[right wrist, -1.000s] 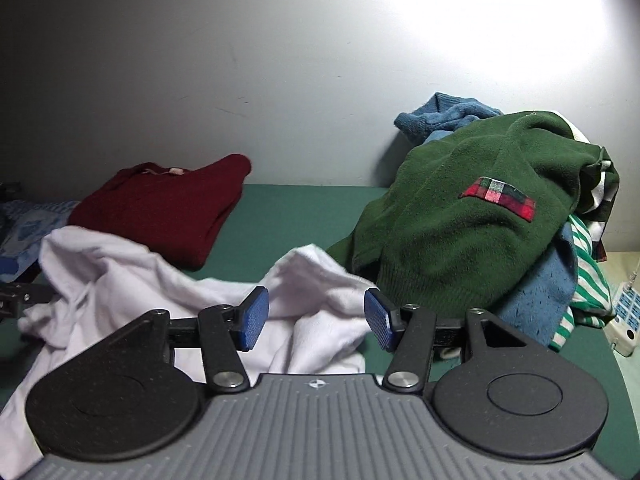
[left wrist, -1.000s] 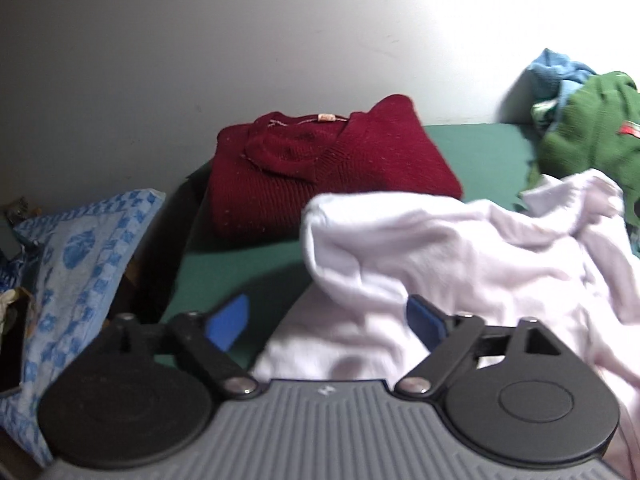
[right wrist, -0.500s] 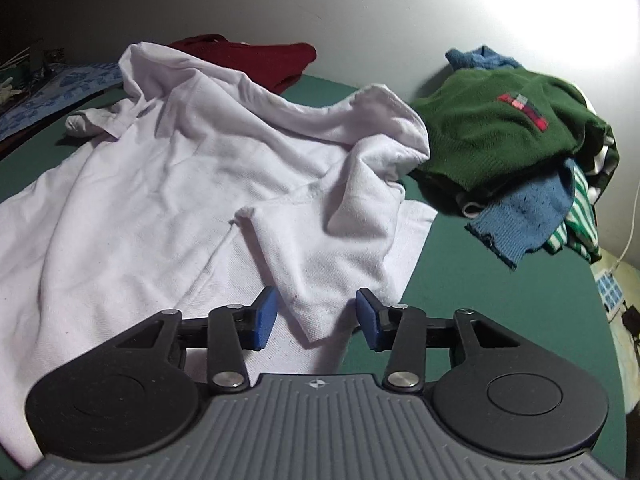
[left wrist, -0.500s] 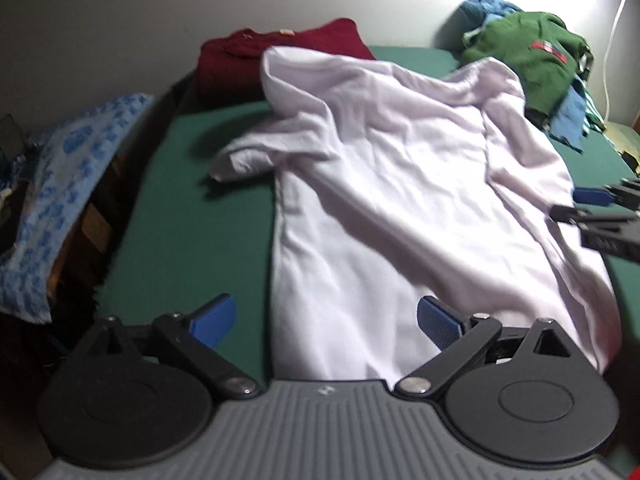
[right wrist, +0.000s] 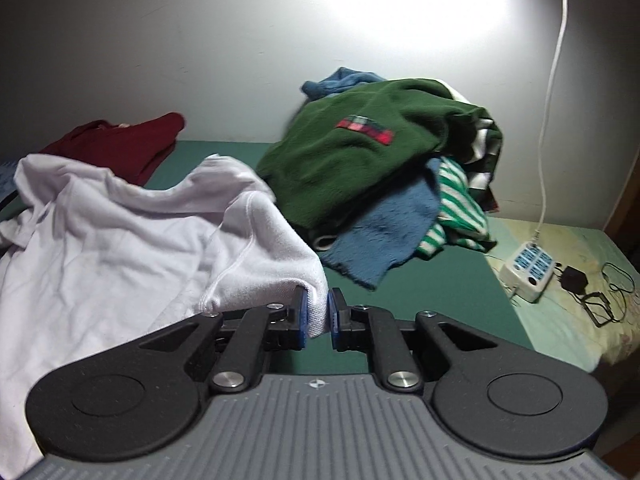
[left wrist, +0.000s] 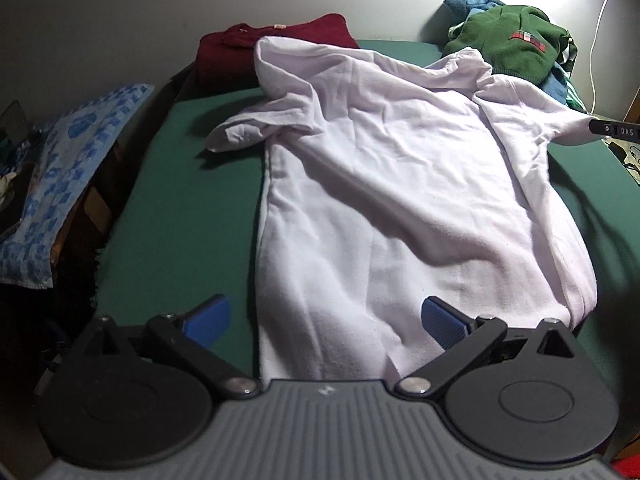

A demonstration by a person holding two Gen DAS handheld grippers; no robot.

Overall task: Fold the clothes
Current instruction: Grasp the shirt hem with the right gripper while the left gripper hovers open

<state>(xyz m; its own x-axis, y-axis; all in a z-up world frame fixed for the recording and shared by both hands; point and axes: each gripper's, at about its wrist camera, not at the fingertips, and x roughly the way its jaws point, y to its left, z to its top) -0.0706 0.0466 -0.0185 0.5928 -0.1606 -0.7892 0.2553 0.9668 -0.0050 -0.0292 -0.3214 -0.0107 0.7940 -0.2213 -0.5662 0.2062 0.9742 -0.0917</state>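
A white polo shirt (left wrist: 400, 184) lies spread on the green table (left wrist: 180, 220), collar end far, hem near me. My left gripper (left wrist: 324, 320) stands open over the hem, holding nothing; one blue pad is over the green surface, the other over the cloth. In the right wrist view my right gripper (right wrist: 317, 314) is shut on the edge of the shirt's right sleeve (right wrist: 272, 256), which it lifts a little. That gripper's tip (left wrist: 614, 130) shows at the right edge of the left wrist view, at the sleeve.
A folded maroon sweater (left wrist: 276, 46) lies at the back left. A pile with a green fleece (right wrist: 368, 148), blue and striped garments fills the back right. A power strip (right wrist: 528, 270) and cables lie to the right. A blue patterned cloth (left wrist: 64, 172) hangs off the left.
My right gripper closed on the shirt's right sleeve edge; half a second ago it was open just before the cloth. The left gripper stayed open near the hem, and the shirt lies flatter.
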